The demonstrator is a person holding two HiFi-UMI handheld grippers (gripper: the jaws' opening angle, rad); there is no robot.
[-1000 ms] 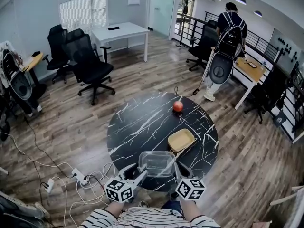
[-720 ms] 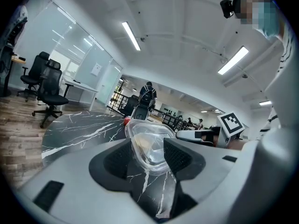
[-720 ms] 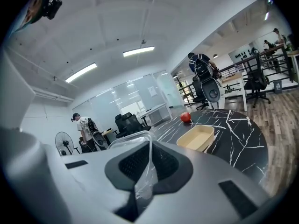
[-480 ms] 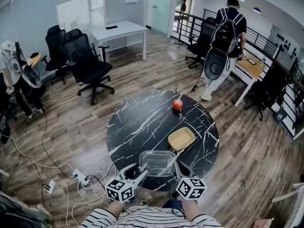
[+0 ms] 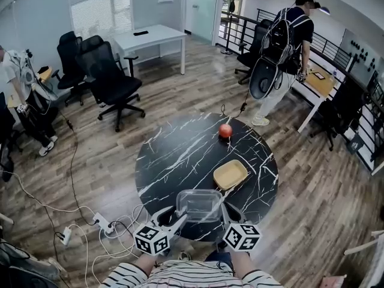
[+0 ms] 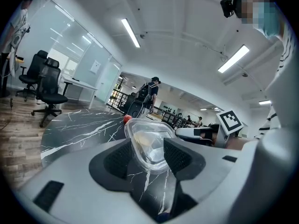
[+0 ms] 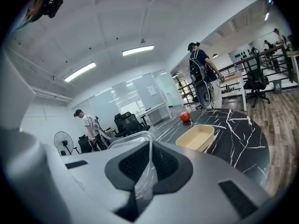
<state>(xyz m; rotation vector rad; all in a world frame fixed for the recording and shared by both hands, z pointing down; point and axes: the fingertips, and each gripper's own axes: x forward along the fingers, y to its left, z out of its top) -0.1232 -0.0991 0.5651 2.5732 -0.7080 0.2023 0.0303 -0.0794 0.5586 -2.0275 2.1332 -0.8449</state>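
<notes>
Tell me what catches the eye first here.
A clear plastic tub, gripped on each side by the left gripper and the right gripper, is at the near edge of a round black marble table. Beyond it lie a tan dish and a red fruit at the far edge.

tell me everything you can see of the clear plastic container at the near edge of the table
The clear container is a thin, see-through plastic tub, roughly rectangular with rounded corners and a raised rim, and it looks empty. It sits upright over the near edge of the black marbled table; whether it rests on it cannot be told. The left gripper is clamped on its left side, the right gripper on its thin right wall. A beige tray lies just beyond, apart from it.
</notes>
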